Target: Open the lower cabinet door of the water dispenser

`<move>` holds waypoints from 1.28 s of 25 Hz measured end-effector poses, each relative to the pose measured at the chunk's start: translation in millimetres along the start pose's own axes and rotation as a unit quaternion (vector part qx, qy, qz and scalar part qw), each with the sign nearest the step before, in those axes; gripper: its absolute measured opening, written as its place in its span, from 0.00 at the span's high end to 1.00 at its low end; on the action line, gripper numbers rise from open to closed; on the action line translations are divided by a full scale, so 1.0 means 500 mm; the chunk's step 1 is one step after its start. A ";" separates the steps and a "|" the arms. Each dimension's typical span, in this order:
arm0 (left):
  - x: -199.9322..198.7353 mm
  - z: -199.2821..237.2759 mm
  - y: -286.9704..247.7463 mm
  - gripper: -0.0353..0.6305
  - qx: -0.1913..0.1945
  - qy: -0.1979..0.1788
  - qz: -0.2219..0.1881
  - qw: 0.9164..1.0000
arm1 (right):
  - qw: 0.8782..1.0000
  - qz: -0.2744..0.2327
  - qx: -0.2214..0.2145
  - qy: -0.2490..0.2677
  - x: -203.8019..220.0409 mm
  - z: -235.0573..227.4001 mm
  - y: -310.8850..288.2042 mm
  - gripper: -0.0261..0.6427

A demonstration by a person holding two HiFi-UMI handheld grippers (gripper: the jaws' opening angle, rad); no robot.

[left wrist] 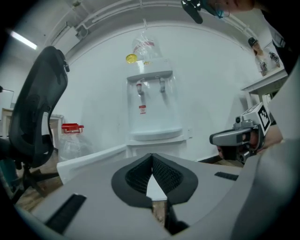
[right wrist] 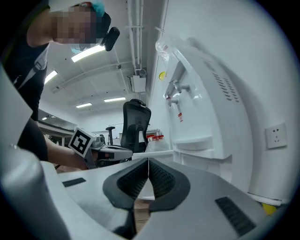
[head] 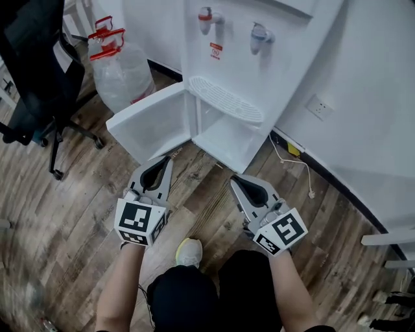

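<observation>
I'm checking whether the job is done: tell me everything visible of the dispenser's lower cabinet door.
The lower cabinet door is white, plastic-looking, with a recessed inner face inside a raised rim. It stands swung wide open to the head view's left, hinged on the water dispenser's front edge, over the wood floor. Nothing touches it.

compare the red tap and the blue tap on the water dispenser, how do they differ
The red tap has a red top, the blue tap a blue one. In the head view the red tap sits to the left of the blue tap. A red-and-white label is stuck just below the red tap; no label shows below the blue tap. Both stick out of the white water dispenser front, above the drip tray.
</observation>
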State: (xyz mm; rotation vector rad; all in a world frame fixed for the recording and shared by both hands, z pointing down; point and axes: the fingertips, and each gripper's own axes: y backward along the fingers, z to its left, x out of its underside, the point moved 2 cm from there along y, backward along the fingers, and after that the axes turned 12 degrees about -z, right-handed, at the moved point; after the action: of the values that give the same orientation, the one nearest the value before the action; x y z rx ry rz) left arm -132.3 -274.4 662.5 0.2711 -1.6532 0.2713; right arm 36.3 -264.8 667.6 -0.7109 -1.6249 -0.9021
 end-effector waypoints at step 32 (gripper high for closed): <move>-0.791 -0.284 0.051 0.93 0.191 0.114 0.074 0.972 | 0.981 0.087 0.136 -0.106 -0.762 0.120 0.118 0.92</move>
State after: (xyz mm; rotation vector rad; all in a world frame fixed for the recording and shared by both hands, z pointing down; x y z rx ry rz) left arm 30.8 -196.2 282.5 0.3915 -1.3857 0.7113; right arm 140.5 -181.4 301.1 -0.7622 -1.7993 -0.4775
